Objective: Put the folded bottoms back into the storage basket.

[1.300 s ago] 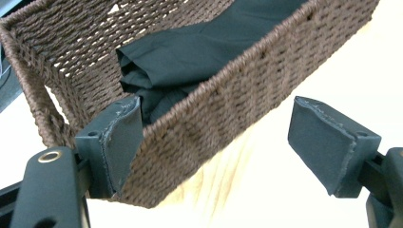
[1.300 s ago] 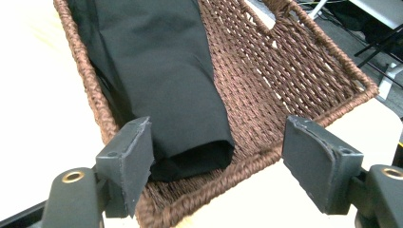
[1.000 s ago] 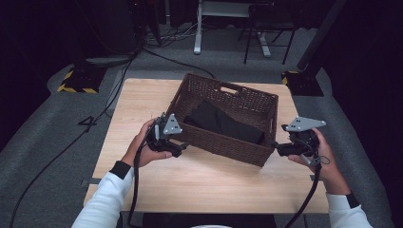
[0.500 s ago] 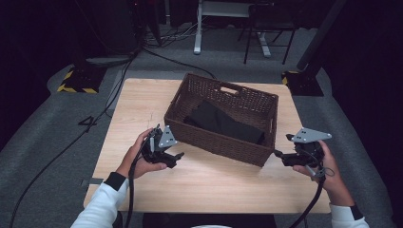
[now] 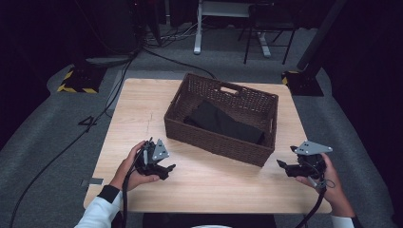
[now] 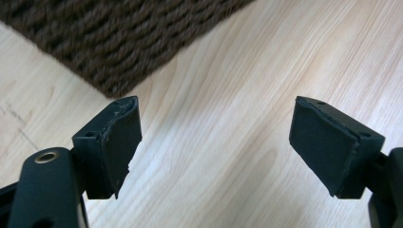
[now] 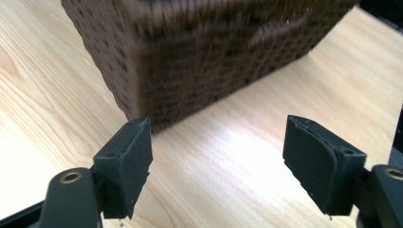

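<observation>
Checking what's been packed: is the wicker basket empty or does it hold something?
Not empty. The basket stands upright on the table with a dark folded cloth lying flat on its bottom.

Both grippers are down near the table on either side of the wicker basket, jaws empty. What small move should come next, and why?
Probably bring both grippers inward to the dark brown woven wicker basket. The left gripper and right gripper sit open beside its near corners, apart from the weave, nothing between their jaws. The black folded cloth lies inside, so the basket likely has to be gripped from both ends.
</observation>
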{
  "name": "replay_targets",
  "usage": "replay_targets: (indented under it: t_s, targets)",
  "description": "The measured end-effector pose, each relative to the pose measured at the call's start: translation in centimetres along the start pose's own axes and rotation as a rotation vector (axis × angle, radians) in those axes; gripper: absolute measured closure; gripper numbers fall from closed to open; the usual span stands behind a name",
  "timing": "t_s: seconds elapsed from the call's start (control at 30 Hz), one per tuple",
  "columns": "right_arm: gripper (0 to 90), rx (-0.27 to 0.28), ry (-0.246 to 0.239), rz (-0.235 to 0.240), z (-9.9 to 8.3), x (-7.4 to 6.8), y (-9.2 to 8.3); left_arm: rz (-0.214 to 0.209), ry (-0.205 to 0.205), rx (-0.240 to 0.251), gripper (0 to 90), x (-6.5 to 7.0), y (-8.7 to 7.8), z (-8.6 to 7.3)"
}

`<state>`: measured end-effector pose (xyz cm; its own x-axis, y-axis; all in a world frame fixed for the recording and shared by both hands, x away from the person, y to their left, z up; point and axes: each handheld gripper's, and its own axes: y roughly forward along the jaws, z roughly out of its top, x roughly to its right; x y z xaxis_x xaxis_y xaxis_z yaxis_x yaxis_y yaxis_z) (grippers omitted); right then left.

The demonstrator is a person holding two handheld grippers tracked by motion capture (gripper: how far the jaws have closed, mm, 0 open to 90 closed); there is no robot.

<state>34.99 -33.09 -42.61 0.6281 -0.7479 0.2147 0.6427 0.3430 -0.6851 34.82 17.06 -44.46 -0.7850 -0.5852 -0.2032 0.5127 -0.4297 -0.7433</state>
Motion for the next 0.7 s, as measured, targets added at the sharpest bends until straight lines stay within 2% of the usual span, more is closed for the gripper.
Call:
replay_targets:
  t_s: [0.27,0.4,0.7]
  targets:
    - [25.5,-0.047,0.029,-0.021,-2.9,0.5,1.3,0.026,-0.041,-0.015,18.6,-0.2,-0.1,-2.2]
    - [25.5,-0.05,0.08,-0.014,-4.5,1.1,1.7,0.026,-0.074,-0.017,18.4,-0.4,-0.3,-3.4]
    - [23.2,-0.031,0.188,-0.006,-7.4,2.2,1.9,0.005,-0.184,0.013,18.3,-1.1,-0.4,-6.1]
